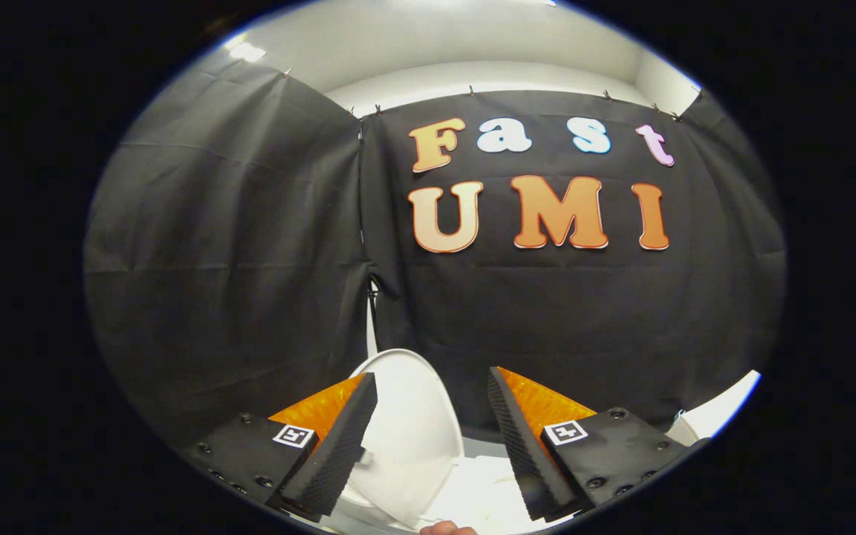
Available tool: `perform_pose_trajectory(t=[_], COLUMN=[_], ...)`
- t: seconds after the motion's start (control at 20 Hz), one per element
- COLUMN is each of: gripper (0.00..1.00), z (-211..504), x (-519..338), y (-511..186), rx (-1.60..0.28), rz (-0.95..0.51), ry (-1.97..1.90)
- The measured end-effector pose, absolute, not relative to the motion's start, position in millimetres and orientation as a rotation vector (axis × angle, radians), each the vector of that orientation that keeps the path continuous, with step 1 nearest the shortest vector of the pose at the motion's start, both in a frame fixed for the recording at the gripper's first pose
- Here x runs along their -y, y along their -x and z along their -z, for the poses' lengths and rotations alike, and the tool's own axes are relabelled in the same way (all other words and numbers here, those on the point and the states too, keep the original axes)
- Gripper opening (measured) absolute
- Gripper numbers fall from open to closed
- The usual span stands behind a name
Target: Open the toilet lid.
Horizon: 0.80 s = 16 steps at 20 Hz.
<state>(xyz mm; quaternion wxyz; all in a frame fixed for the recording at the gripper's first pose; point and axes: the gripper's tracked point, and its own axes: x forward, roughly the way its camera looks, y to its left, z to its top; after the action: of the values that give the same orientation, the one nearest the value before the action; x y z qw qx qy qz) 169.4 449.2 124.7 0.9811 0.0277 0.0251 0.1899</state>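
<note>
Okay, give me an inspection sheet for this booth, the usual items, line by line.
Surface: white top of the toilet below the tongs.
Job's things: white toilet lid raised, standing upright between the fingers.
Clutter: nothing seen.
Grippers: tongs open; lid close by one finger, contact cannot be told; other finger apart from it.
Cables: nothing seen.
Surroundings: black cloth wall beyond; a fingertip at the bottom.

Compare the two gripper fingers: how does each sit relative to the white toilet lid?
The left black ribbed finger pad overlaps the raised white plastic toilet lid, apparently touching its edge; the right black ribbed finger pad stands apart from it. Both belong to the open gripper and have orange backing.
</note>
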Motion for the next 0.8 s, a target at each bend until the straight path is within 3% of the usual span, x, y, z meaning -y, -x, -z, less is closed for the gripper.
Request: perform_pose_trajectory(t=[0.8], gripper=[0.97], z=[-82.2], x=[-184.5], y=[-149.1], rx=[-0.086], rz=[-0.171], ry=[-0.063])
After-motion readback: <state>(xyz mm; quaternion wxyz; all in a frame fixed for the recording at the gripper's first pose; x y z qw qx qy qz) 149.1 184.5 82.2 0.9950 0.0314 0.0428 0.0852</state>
